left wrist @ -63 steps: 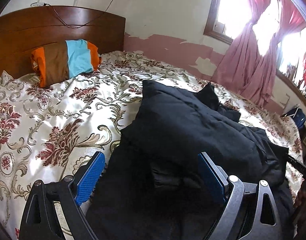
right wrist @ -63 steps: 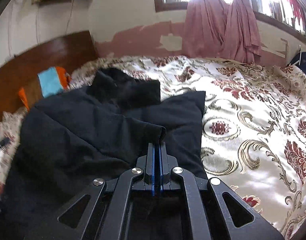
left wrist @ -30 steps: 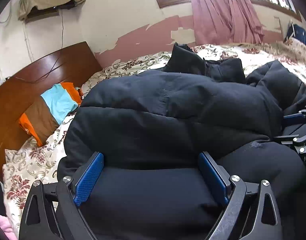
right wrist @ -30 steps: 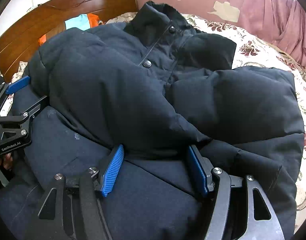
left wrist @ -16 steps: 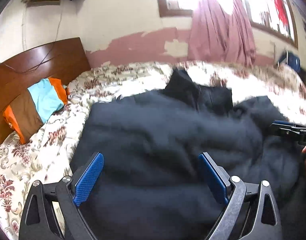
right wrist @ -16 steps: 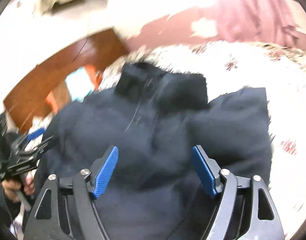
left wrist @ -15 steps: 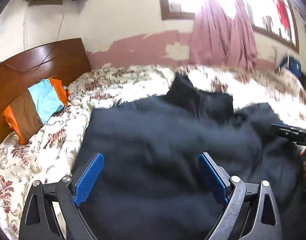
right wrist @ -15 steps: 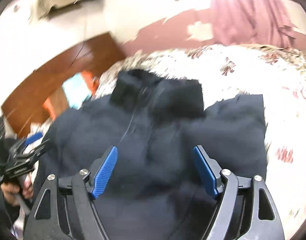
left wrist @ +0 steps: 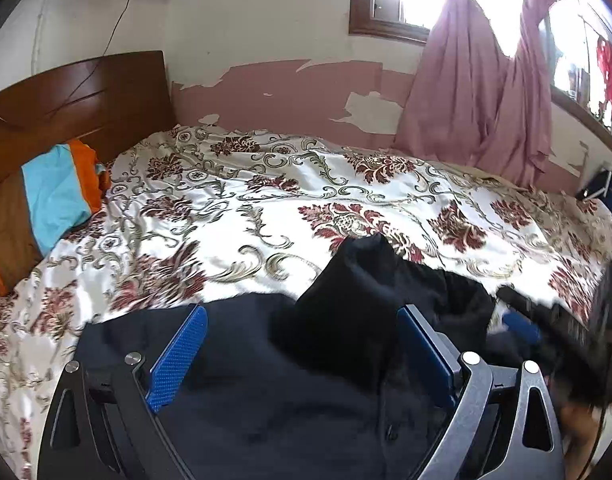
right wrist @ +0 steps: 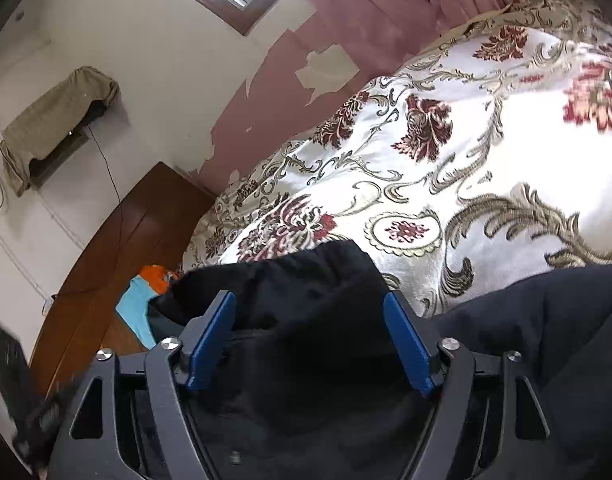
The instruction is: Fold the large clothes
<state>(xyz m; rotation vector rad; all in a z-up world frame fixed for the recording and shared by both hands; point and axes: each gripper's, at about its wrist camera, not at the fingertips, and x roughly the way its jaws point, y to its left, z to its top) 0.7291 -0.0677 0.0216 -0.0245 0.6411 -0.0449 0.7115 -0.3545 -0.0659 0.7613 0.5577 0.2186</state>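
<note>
The dark padded jacket (left wrist: 290, 384) is lying bunched at the near edge of the bed's floral bedspread (left wrist: 290, 208), its collar (left wrist: 357, 280) standing up between both sets of fingers. The left gripper (left wrist: 302, 356) is being held open with nothing pinched; the right gripper (right wrist: 309, 344), its jaws just narrowed a little, is likewise standing apart over the collar without pressing on it. The next fold is probably best served if the bulk is being flattened first and an edge, not the puffed middle, is being taken by each side.
</note>
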